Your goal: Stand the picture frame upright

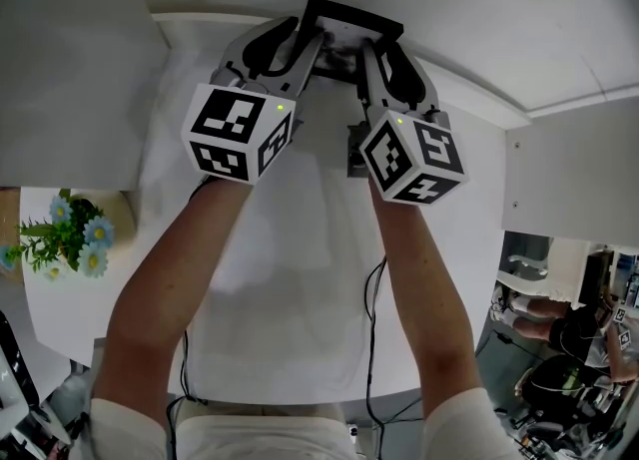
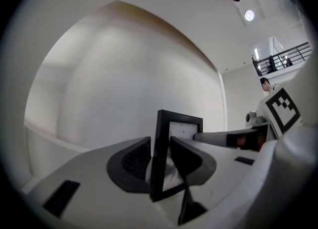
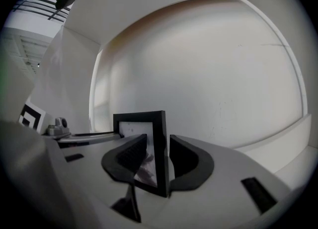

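A black picture frame (image 1: 354, 17) is held at the far edge of the white table (image 1: 300, 278), close to the wall. My left gripper (image 1: 308, 46) is shut on its left side bar and my right gripper (image 1: 371, 51) on its right side bar. In the left gripper view the frame (image 2: 160, 143) stands upright, edge-on, between the pads of that gripper (image 2: 160, 166). The right gripper view shows the frame (image 3: 160, 143) pinched by the right gripper (image 3: 159, 161), with the pale picture inside facing left. A dark strut (image 3: 130, 202) hangs below the frame.
A white wall (image 1: 449, 9) rises just behind the frame, with white panels on both sides. A small plant with blue flowers (image 1: 68, 240) sits at the table's left edge. Cables (image 1: 371, 348) trail toward me. People stand beyond the table at lower right (image 1: 559, 338).
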Motion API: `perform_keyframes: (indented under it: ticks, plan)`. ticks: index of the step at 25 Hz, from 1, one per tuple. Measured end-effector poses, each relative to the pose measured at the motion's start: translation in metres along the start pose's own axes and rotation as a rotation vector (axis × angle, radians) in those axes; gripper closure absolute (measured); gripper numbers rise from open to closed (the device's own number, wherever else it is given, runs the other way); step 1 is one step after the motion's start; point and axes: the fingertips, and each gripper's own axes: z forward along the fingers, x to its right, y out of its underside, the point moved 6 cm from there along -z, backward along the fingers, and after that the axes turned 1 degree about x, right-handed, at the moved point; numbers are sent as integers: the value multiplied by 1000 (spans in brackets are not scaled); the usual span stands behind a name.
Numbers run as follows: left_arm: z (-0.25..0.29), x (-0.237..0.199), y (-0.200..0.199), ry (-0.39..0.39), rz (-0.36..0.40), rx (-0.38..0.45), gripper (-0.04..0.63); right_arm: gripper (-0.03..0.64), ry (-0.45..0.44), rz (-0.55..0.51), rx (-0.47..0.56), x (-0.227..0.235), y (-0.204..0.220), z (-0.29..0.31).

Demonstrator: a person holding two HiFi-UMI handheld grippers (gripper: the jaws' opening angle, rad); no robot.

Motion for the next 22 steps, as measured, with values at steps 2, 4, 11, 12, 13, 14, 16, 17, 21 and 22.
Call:
perform_keyframes:
  ticks: [2, 4, 11, 12, 13, 14, 16, 17, 21, 22]
  plan:
    - [1, 0, 0, -6, -7, -1, 483, 466, 7, -2, -8, 2, 1, -1]
    - [1, 0, 0, -6, -8, -3, 483, 466, 11, -4, -13, 3, 1, -1]
    - [0, 1, 0, -3, -8, -2, 477, 460, 15, -6, -15, 3, 2, -3]
    - [0, 1, 0, -2, -9, -2, 476, 460, 15, -7, -15, 3, 2, -3]
    - [0, 1, 0, -2, -10, -2, 476, 460, 15, -8, -16, 2, 2, -3]
    - [0, 2, 0, -1, -12, -3, 476, 460, 16, -10, -18, 2, 2, -4]
    - [0, 2, 0, 0, -13, -3, 476, 460, 19, -11, -18, 1, 2, -5]
    - [0, 3, -1, 1, -13, -3, 474, 459, 20, -10, -18, 1, 1, -5]
    - [-2, 4, -1, 5, -15, -3, 471, 457, 22, -11, -19, -1, 1, -8]
    - [-2, 5, -1, 6, -15, -4, 471, 456, 22, -12, -20, -1, 1, -8]
